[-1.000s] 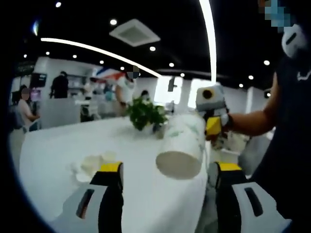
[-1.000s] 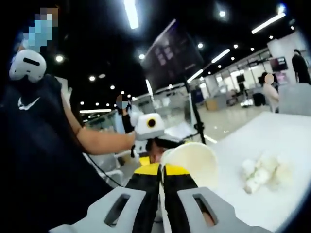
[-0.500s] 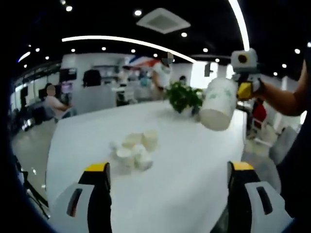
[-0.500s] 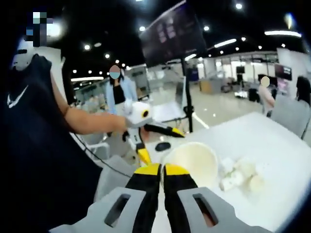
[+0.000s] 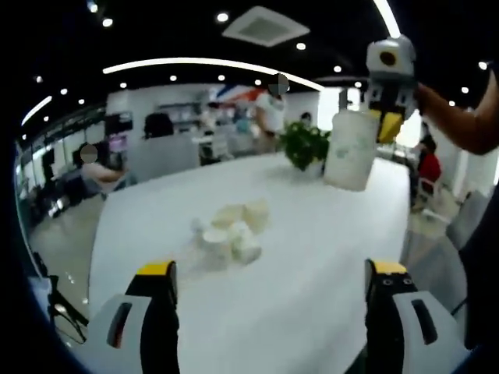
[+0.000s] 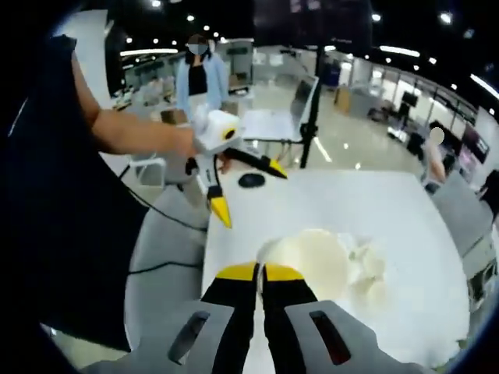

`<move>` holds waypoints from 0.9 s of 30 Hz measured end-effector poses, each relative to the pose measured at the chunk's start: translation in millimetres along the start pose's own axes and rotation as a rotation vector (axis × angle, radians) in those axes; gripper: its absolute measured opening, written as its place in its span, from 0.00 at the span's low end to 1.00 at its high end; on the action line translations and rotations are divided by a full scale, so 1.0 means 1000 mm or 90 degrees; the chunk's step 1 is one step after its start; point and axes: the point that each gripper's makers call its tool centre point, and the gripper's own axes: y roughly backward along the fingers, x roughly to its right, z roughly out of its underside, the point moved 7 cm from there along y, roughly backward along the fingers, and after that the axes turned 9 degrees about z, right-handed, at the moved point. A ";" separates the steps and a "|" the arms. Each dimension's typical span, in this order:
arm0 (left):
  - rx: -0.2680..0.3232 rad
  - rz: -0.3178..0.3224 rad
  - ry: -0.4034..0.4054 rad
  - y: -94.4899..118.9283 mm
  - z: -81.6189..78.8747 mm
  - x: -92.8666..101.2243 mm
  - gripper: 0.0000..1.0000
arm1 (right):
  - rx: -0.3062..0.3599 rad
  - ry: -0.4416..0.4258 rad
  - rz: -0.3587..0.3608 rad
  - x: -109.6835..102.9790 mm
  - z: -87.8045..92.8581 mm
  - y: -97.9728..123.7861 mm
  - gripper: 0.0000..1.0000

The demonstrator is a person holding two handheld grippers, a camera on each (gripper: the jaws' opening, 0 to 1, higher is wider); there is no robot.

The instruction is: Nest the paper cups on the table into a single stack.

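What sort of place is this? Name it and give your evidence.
Probably a large open-plan office or showroom: a long white table, a ceiling of recessed spotlights and light strips, and people standing among desks behind a potted plant.

We see a white table carrying a loose cluster of paper cups lying near its middle, and a potted green plant at its far end.

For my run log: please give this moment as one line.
left gripper: open | right gripper: shut on paper cup | loose cups: on table
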 end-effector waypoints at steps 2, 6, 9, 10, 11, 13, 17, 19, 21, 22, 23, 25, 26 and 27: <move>-0.001 -0.001 0.002 0.000 0.001 0.002 0.98 | -0.022 0.012 0.010 0.001 -0.001 -0.004 0.00; -0.002 0.001 0.003 0.000 0.002 0.004 0.98 | -0.082 0.047 0.028 0.003 0.000 -0.009 0.00; -0.006 0.001 0.001 0.001 0.004 0.006 0.98 | -0.108 0.054 0.039 0.005 0.000 -0.014 0.00; -0.012 -0.004 0.005 0.001 0.006 0.005 0.98 | -0.114 0.051 0.041 0.006 0.000 -0.016 0.00; -0.017 -0.012 0.010 0.002 0.008 0.004 0.98 | -0.118 0.053 0.043 0.007 0.000 -0.016 0.00; -0.016 -0.016 0.017 0.003 0.009 0.003 0.98 | -0.126 0.057 0.047 0.007 0.001 -0.017 0.00; -0.011 -0.021 0.024 0.004 0.009 0.005 0.98 | -0.128 0.054 0.046 0.006 -0.001 -0.018 0.00; -0.011 -0.025 0.025 0.004 0.009 0.004 0.98 | -0.124 0.052 0.047 0.006 -0.002 -0.018 0.00; -0.013 -0.031 0.023 0.004 0.009 0.003 0.98 | -0.120 0.049 0.047 0.005 -0.004 -0.019 0.00; -0.033 -0.054 0.029 0.006 0.011 0.000 0.98 | -0.120 0.050 0.049 0.005 -0.004 -0.020 0.00; -0.031 -0.051 0.034 0.005 0.011 0.000 0.98 | -0.120 0.052 0.051 0.004 -0.004 -0.021 0.00; -0.024 -0.050 0.040 0.005 0.010 0.000 0.98 | -0.121 0.053 0.052 0.002 -0.004 -0.024 0.00; -0.021 -0.051 0.041 0.005 0.010 -0.001 0.98 | -0.122 0.054 0.052 0.001 -0.003 -0.025 0.00; -0.020 -0.052 0.039 0.005 0.010 -0.001 0.98 | -0.124 0.054 0.052 0.000 -0.003 -0.027 0.00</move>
